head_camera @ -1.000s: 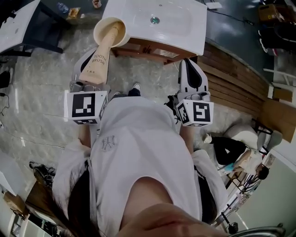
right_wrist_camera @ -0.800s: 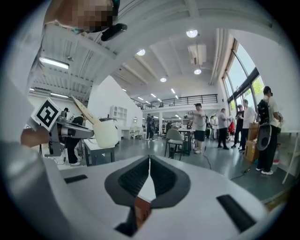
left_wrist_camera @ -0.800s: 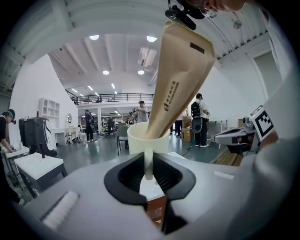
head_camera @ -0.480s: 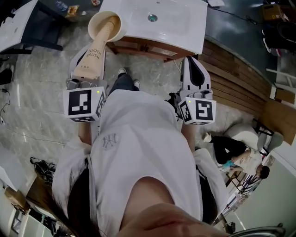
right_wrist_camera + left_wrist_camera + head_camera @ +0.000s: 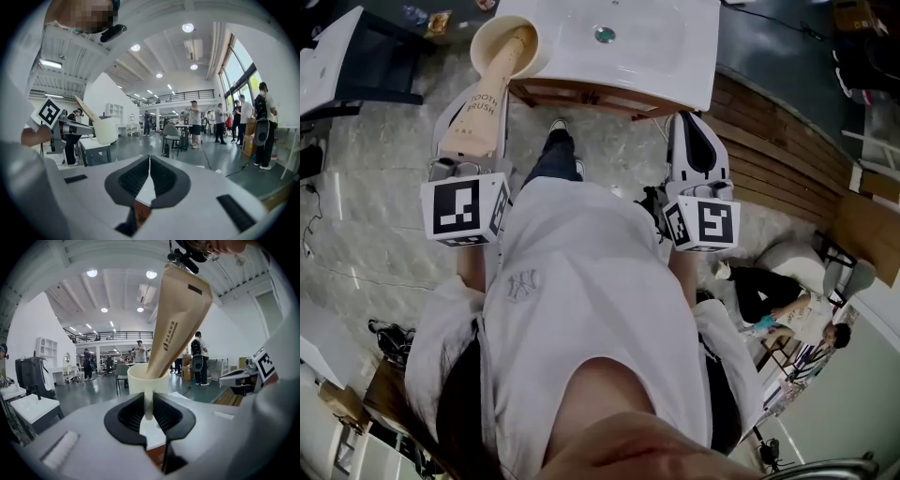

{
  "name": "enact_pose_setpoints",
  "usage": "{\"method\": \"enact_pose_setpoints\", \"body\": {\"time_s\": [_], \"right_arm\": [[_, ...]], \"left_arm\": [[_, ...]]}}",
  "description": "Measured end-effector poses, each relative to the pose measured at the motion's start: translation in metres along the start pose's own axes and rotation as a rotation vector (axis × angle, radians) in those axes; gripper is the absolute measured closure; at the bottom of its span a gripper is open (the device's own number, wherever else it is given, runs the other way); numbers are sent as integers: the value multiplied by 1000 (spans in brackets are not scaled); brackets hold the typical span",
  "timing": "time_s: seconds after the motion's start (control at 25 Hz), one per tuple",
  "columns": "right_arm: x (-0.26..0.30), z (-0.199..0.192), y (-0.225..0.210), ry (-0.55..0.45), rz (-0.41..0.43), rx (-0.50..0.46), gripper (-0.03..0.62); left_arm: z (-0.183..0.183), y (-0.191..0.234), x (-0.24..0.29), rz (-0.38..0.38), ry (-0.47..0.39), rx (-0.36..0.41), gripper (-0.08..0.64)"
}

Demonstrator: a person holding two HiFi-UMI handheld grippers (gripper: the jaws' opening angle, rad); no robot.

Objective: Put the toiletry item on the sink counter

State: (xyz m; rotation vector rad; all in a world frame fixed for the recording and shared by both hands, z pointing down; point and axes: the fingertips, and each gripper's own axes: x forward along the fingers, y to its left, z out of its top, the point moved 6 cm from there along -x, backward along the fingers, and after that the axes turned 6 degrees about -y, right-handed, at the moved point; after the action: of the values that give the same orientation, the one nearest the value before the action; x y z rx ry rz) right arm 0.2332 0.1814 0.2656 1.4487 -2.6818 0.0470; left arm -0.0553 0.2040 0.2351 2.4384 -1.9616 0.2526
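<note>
A cream cup (image 5: pixel 499 45) with a tan pouch (image 5: pixel 478 108) printed "TOOTH BRUSH" standing in it hangs at the left front corner of the white sink counter (image 5: pixel 675 66). My left gripper (image 5: pixel 491 88) is shut on the cup's handle (image 5: pixel 148 404), with the cup (image 5: pixel 147 383) just beyond the jaw tips and the pouch (image 5: pixel 180 315) leaning up to the right. My right gripper (image 5: pixel 694 124) is shut on nothing and points at the counter's right front corner. The right gripper view shows its closed jaws (image 5: pixel 149 160) and the cup (image 5: pixel 105 131) at the left.
The sink basin and drain (image 5: pixel 603 34) lie in the counter's middle, on a wooden cabinet (image 5: pixel 581 94). A wooden platform (image 5: pixel 778 159) runs along the right, with a seated person (image 5: pixel 769 291) near it. A white table (image 5: pixel 328 47) stands at the far left.
Both grippers have moved forward toward the sink counter, and the cup with its pouch has shifted up and left in the head view. A foot has stepped forward under the counter.
</note>
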Motion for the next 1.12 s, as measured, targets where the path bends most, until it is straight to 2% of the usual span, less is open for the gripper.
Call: {"method": "enact_pose_setpoints", "body": {"time_s": [0.28, 0.64, 0.8, 1.12], "right_arm": [[48, 2, -3, 21, -8, 7, 581], [113, 6, 2, 21, -46, 4, 581], [132, 11, 3, 19, -63, -1, 581], [150, 8, 4, 39, -110, 0, 581]], "left_arm": [[-6, 29, 41, -20, 25, -7, 508], [-6, 83, 90, -43, 6, 13, 508], [-4, 101, 106, -43, -4, 8, 508], [-9, 121, 127, -94, 4, -1, 508]]}}
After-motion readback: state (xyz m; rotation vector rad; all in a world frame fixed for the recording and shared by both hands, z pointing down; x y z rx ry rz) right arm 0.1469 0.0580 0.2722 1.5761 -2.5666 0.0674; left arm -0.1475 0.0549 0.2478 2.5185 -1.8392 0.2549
